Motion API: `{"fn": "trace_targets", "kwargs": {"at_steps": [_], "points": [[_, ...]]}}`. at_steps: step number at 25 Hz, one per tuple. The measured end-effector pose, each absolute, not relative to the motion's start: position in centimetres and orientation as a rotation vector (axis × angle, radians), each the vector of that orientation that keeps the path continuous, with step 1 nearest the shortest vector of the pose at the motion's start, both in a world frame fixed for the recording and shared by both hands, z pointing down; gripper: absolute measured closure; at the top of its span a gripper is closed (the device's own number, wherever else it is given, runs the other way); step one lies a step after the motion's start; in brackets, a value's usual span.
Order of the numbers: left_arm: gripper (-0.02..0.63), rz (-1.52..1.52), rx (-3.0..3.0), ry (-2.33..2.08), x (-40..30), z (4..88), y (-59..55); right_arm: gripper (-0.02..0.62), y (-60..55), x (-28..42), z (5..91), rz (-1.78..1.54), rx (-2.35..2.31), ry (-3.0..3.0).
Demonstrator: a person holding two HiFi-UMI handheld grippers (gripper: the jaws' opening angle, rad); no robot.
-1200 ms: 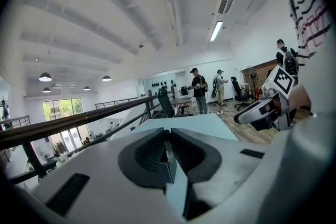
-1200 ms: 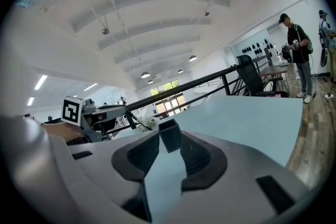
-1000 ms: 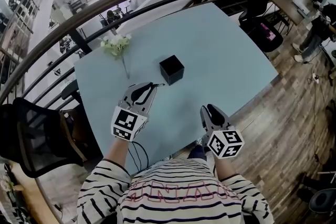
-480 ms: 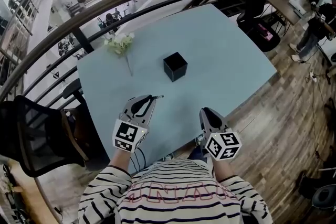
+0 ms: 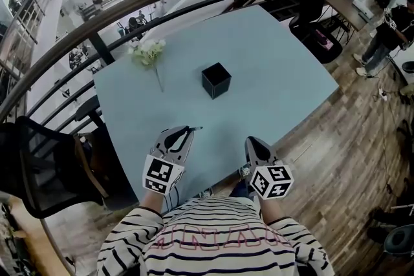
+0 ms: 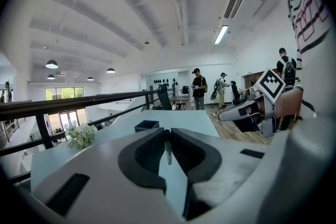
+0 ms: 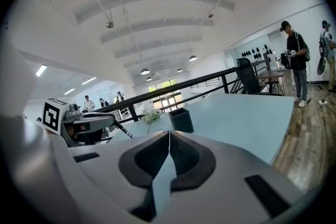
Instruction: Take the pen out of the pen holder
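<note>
Pen (image 5: 195, 129): out of the holder already, pinched in the L gripper (image 5: 185, 134) at the very jaw tips. Thin dark stick w/ a pale end.
Pen holder (image 5: 216, 79): small black open-top box, mid table (image 5: 278, 55), upright. Looks empty from above, tho its dark inside is hard to read.
L jaws: closed on the pen. The L gripper view shows it as a short stub (image 6: 168, 152) wedged in the slit between the pads.
R jaws: shut tight, pads meeting, nothing between them in the R gripper view (image 7: 169, 135).
Key relation: pen's long axis runs on past the L tips, forward and a bit to the right, roughly toward the holder. Holder sits well apart, ahead of both grippers.
Nearer hand: neither by much. L has the pen; the R gripper (image 5: 252, 143) idles beside it over the near table edge.
Pen vs table: free end slants down toward the top when seen from the R side (image 7: 124, 131). Can't tell if it touches.
Stage (my read): lift-out done; what's left is laying the pen down or just holding.
Risk (my read): tip-only pinch, so the pen could swivel or slip.
Also there: white flowers (image 5: 149, 52) at the far L of the table, clear of the work.
</note>
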State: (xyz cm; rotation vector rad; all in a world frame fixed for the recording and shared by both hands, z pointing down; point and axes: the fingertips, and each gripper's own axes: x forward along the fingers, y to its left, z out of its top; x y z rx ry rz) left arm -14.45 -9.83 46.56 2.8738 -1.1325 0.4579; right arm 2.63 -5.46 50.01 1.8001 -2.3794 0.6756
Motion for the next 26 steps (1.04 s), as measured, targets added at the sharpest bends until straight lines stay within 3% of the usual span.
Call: {"fn": "trace_targets", "kwargs": {"at_steps": [26], "points": [[0.549,0.466,2.859,-1.116,-14.05,47.02,-9.61,0.568,-6.11,2.13,49.61,0.617,1.767,-2.375]]}}
